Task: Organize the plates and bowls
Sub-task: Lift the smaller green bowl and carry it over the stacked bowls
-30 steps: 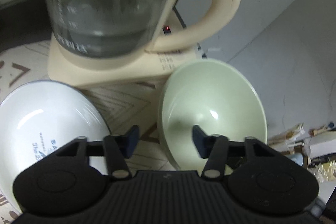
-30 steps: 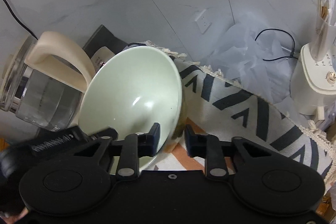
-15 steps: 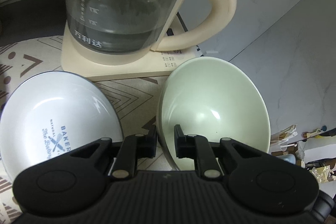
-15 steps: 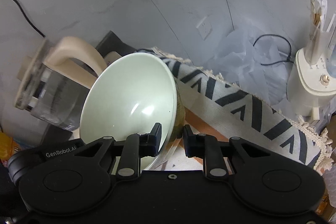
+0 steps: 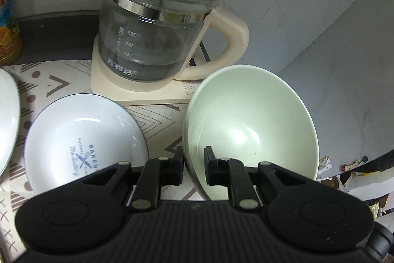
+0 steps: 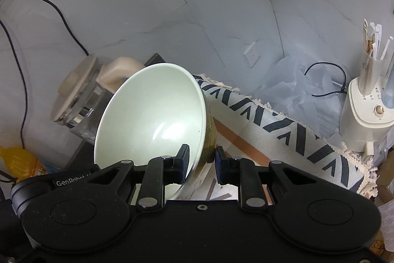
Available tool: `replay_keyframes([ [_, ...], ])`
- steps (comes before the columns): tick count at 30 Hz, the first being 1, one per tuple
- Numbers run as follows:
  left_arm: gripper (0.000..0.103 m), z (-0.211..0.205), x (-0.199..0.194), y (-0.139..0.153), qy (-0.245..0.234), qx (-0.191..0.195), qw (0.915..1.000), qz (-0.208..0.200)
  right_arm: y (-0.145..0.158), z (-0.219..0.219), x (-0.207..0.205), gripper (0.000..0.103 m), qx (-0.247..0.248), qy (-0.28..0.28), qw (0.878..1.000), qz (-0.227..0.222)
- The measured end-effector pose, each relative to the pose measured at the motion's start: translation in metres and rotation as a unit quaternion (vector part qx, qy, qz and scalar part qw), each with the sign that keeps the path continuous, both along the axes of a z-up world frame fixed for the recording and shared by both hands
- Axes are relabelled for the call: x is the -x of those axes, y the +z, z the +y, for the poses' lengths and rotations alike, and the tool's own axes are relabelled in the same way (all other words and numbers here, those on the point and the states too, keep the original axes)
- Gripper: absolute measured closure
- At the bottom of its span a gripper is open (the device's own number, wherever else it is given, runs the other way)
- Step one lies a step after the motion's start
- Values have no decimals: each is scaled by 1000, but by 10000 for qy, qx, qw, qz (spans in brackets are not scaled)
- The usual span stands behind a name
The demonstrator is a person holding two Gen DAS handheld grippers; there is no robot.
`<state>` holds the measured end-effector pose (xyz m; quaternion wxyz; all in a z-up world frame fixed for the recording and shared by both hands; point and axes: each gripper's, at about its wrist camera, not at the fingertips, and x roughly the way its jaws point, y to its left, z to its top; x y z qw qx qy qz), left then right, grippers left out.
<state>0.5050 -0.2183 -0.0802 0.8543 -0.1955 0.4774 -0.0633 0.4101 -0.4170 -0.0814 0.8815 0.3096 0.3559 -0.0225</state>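
Note:
A pale green bowl [image 5: 251, 125] is held up off the mat by both grippers, each on its rim. My left gripper [image 5: 193, 165] is shut on the bowl's near rim, one finger inside and one outside. My right gripper [image 6: 202, 164] is shut on the rim of the same bowl [image 6: 150, 120], which is tilted toward the camera. A white bowl [image 5: 81, 142] with blue "BAKERY" print sits on the patterned mat to the left of the left gripper. The edge of a white plate [image 5: 8, 120] shows at the far left.
A glass kettle [image 5: 157, 41] with cream lid and handle stands on its cream base behind the bowls, against the grey wall. A patterned mat [image 6: 283, 130] runs right toward a white appliance [image 6: 367, 120] and crumpled paper [image 6: 295, 90]. An orange packet [image 5: 7, 24] stands far left.
The left gripper closed from open onto the green bowl's rim. Both grippers rose with the bowl, so the kettle now sits lower and farther in both views.

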Motion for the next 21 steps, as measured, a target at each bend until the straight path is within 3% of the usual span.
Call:
replay_keyframes([
  [21,86,26,110,46,617,-79,9974,-378,26,26,86,81,-32,674,9967,-458],
])
